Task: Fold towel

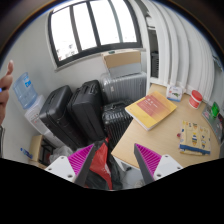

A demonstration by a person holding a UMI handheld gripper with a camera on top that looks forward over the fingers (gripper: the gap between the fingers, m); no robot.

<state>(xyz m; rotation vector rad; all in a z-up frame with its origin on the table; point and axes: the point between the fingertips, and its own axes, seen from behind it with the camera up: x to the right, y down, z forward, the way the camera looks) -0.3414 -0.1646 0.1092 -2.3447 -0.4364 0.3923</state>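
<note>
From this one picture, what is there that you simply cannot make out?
- Towel: none shows in the gripper view.
- Items on the table, such as the red one: too small to name.
- Book: cover too small to read.
- Suitcases: lower parts hidden behind the fingers.
- Hand: cut off, the rest of the person unseen.
- Window: outside washed out.

towel (150, 110): pretty sure it's mustard-yellow flat slab on wooden counter (160, 140), reddish-pink patch on top. looks folded into neat rectangle, lying flat, bit skewed to counter edge, near counter's corner. can't make out fabric texture tbh. sits well beyond claw (115, 160), off toward right finger's side; claw fingers spread wide, not touching it.
</note>
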